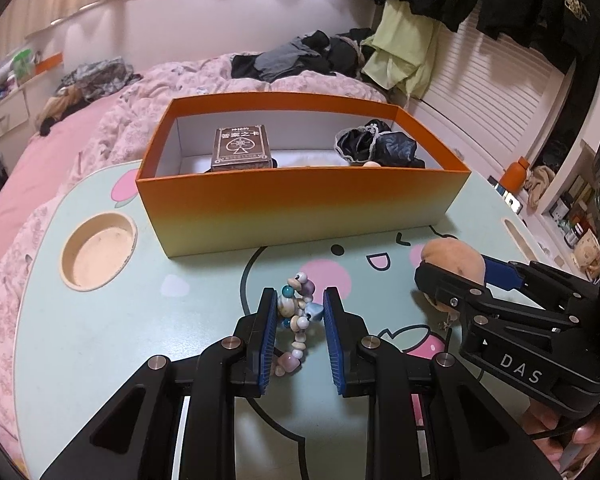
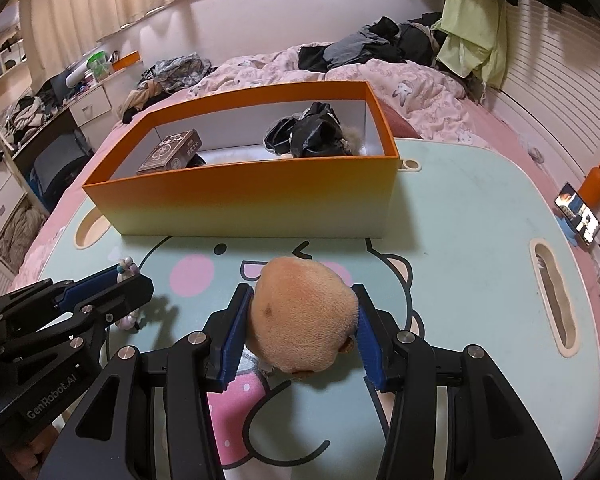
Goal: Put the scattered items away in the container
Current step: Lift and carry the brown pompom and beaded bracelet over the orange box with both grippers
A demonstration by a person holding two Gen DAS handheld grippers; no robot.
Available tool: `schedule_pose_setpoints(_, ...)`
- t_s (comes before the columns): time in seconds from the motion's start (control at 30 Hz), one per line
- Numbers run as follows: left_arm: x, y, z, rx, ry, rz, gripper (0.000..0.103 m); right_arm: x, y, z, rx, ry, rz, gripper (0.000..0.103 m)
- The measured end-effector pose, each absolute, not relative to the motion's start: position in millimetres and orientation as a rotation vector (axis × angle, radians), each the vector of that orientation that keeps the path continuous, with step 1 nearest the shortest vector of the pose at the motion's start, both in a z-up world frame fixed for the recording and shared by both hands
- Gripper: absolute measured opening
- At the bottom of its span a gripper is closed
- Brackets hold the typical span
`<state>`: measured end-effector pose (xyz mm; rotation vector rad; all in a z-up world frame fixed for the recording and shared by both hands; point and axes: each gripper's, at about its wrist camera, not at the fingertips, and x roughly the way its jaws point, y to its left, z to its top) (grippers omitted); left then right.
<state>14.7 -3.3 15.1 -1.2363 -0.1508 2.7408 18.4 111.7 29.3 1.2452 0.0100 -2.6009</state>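
The left tool [image 1: 299,312] stands released, its blue pads either side of the bead bracelet [image 1: 296,320] but not yet pinching it; the right tool [image 2: 302,320] is clenched on the tan plush toy [image 2: 302,316], pads pressing both flanks. The bracelet lies on the worktop [image 1: 100,340] in front of the orange box [image 1: 304,196], its long axis running from the left tool toward the box. I judge the left should close gently on the bead cluster, then lift both items clear of the box's near wall before releasing.
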Motion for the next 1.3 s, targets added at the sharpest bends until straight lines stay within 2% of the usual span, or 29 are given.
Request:
schedule_pose_setpoints(0.9,14,-13,24,-1.197,-0.194,2.706,0.022,20,113,35,1.223,0.021,-2.622,0.05)
schedule_pose_setpoints(1.3,6,-13,56,-1.109,-0.199,2.751,0.021,14,114,44,1.196,-0.009,-2.643,0.05)
